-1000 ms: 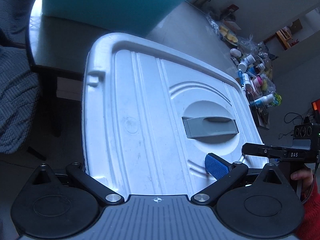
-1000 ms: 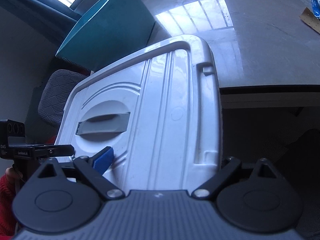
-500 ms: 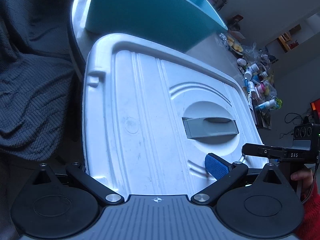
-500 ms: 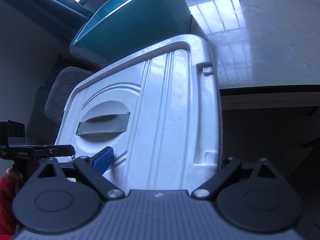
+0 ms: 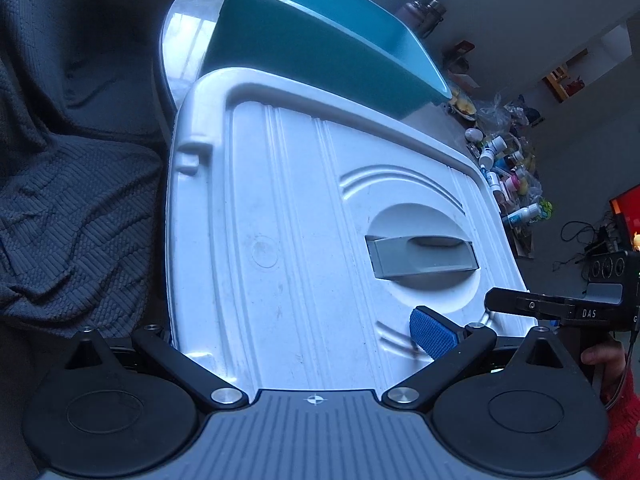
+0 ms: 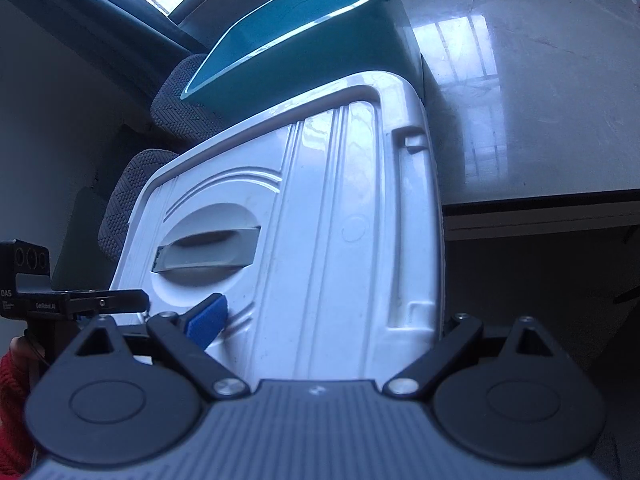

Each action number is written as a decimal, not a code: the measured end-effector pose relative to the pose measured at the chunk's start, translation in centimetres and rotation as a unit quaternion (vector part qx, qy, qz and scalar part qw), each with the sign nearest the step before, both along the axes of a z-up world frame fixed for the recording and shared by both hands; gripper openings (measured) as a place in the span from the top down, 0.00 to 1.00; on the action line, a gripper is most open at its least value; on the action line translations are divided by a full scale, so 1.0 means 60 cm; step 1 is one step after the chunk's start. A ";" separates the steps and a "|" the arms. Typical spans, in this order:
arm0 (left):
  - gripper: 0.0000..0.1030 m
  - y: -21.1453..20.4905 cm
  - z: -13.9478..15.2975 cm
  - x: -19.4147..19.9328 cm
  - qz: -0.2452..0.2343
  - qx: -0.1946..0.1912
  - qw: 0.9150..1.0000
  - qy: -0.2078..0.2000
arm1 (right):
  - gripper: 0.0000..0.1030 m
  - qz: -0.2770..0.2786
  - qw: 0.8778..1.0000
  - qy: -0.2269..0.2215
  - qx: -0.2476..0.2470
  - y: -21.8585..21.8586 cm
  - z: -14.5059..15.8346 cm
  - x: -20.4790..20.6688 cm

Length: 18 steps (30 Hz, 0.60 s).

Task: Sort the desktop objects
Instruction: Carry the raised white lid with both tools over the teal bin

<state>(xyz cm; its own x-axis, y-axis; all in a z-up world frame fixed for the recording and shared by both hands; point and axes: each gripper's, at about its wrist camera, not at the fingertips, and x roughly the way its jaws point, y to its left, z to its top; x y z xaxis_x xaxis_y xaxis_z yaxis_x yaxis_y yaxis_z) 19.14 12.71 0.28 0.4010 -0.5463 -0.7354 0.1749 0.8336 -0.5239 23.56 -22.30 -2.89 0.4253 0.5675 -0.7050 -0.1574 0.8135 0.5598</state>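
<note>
A large white bin lid (image 5: 288, 216) with a grey recessed handle (image 5: 424, 256) fills both wrist views, held off the table by both grippers. My left gripper (image 5: 296, 332) is shut on its near edge: the blue pad (image 5: 432, 336) presses the top face, and the other finger is hidden behind the lid's left rim. My right gripper (image 6: 328, 320) grips the same edge at the other corner, its blue pad (image 6: 208, 316) on the lid. Just beyond the lid's far edge stands an open teal bin (image 5: 320, 40) (image 6: 300, 40).
The teal bin sits on a glossy grey table (image 6: 520, 100), whose front edge lies right of the lid. Several bottles and bags (image 5: 504, 168) crowd the table's far end. A grey knitted chair cover (image 5: 72, 200) hangs left. A hand in a red sleeve (image 5: 616, 400) holds the right gripper.
Both grippers carried the lid together toward the teal bin; the bin's open rim has come into view just past the lid's far edge. The grip on the lid is unchanged.
</note>
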 end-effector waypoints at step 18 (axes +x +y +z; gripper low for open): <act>0.00 0.070 0.112 0.001 -0.017 0.001 0.999 -0.032 | 0.09 -0.014 0.999 -0.041 -0.001 0.051 0.104 -0.027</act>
